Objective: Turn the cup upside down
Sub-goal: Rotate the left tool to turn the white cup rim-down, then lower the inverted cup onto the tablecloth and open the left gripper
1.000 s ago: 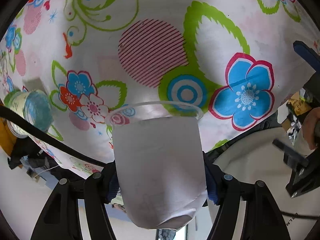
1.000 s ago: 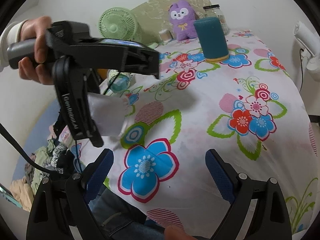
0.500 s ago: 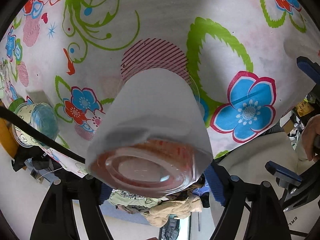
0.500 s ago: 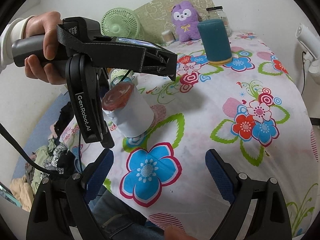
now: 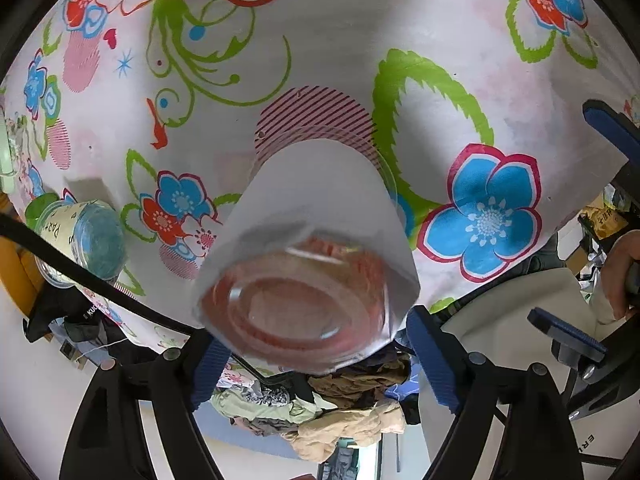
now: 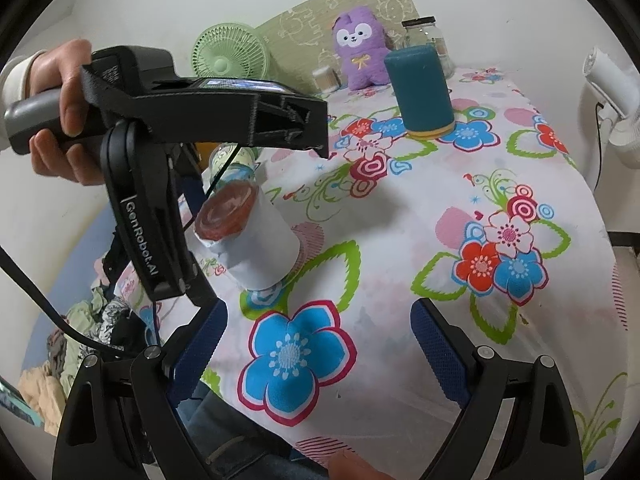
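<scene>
My right gripper (image 6: 316,344) hangs nearest, spread wide over the blue flower with nothing in it. My left gripper (image 5: 316,356) is up at the near left corner of the table (image 6: 460,240), and its blue pads (image 5: 430,360) stand a little apart from the cup (image 5: 308,240), so it looks spread too; the left pad is partly hidden and I cannot rule out a light touch there.

The cup is mouth-down on the cloth with its reddish base (image 6: 226,210) tipped back toward me. I judge the flip nearly done, but if I pull away while a pad drags the paper sleeve, the cup may topple back or roll off the near edge. The cloth is soft, so the rim may sit unevenly.

Farther left, a jar (image 5: 86,236) stands close enough to be clipped. The teal cylinder (image 6: 422,88) and plush (image 6: 360,54) at the far end are well apart.
</scene>
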